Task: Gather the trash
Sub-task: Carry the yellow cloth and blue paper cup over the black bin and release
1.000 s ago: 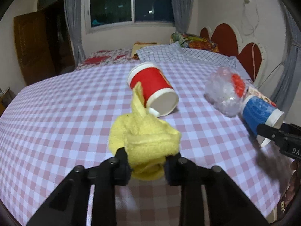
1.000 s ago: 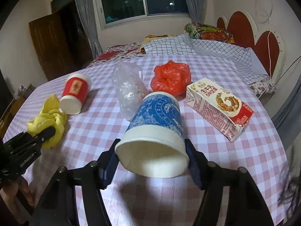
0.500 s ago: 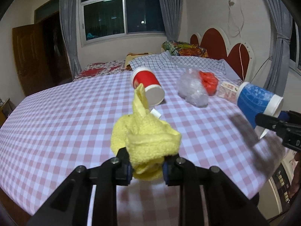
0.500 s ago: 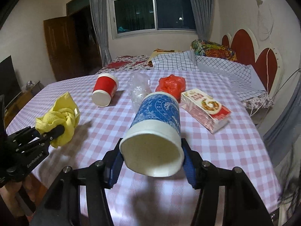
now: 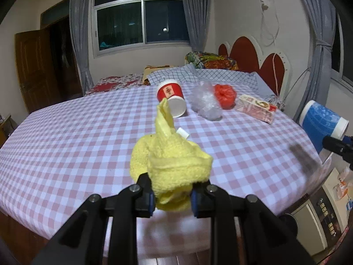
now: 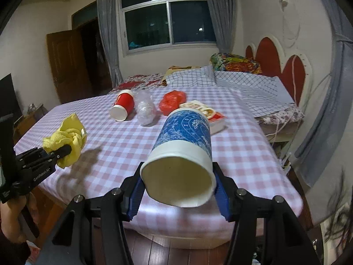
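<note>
The left gripper (image 5: 171, 195) has its two black fingers squeezed tight on a soft, crumpled yellow cloth (image 5: 171, 161). It points a bit downward. A hand (image 6: 13, 223) holds its handle at the near left. The right gripper (image 6: 177, 190) has its fingers pressed on both sides of a blue and white paper cup (image 6: 184, 141), lying sideways between them, open end near.

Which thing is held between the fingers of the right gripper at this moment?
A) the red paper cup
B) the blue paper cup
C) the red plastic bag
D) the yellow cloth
B: in the right wrist view the right gripper has its pads pressed on both sides of the blue paper cup, lifted off the table with its open mouth toward the camera.
</note>
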